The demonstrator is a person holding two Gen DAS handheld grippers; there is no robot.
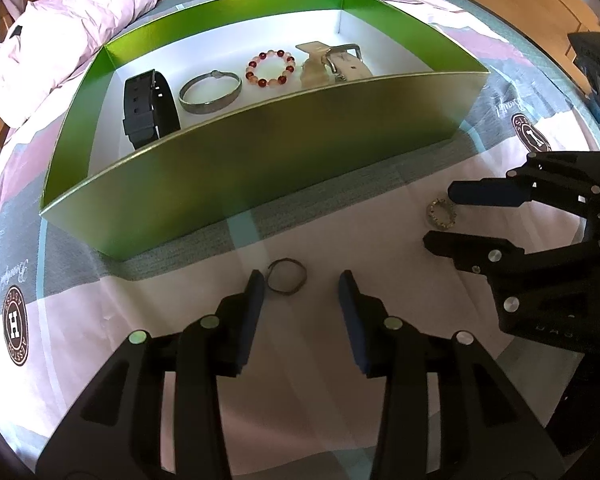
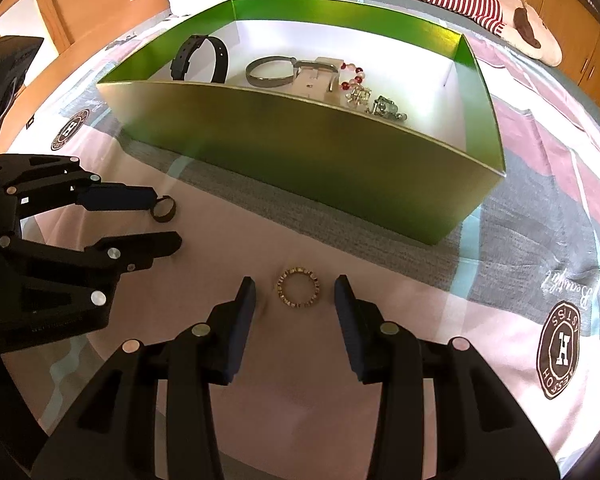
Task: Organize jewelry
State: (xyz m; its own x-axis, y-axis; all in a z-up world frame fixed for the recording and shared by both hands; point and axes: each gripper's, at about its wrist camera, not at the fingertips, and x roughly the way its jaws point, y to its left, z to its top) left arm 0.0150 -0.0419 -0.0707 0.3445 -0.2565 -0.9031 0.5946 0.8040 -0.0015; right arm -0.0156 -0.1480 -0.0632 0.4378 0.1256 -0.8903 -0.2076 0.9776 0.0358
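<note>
Right wrist view: right gripper (image 2: 295, 300) and left gripper (image 1: 302, 294) stand released astride flat rings, a gold ring (image 2: 299, 289) and a dark ring (image 1: 287, 276) in front of the green box (image 2: 300, 152); closing pads may skid them off.

Right tool (image 2: 295, 298) open around gold ring (image 2: 299, 289) on bedspread (image 2: 380, 264), green box (image 2: 300, 152) behind, left tool (image 2: 168, 220) beside dark ring (image 2: 164, 209)

Both wrist views look steeply down, close over the bed (image 1: 292, 216); both share the green box (image 1: 260, 152) and each other's gripper.
</note>
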